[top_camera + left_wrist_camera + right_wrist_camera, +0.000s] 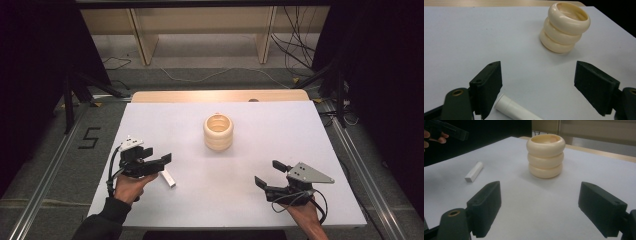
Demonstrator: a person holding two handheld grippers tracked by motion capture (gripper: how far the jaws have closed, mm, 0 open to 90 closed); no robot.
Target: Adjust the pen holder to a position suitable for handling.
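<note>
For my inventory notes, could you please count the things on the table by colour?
Cream: 1, ribbed cup
White: 1, tube
Total: 2

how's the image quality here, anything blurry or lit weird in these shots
High view: the white table is evenly lit and the surroundings fall into darkness; the cream ribbed cup is slightly soft. Left gripper view: the near white tube and the jaws are out of focus, and the cup casts a soft shadow. Right gripper view: the cup is fairly sharp, the jaws blurred, the background dark at the left.
</note>
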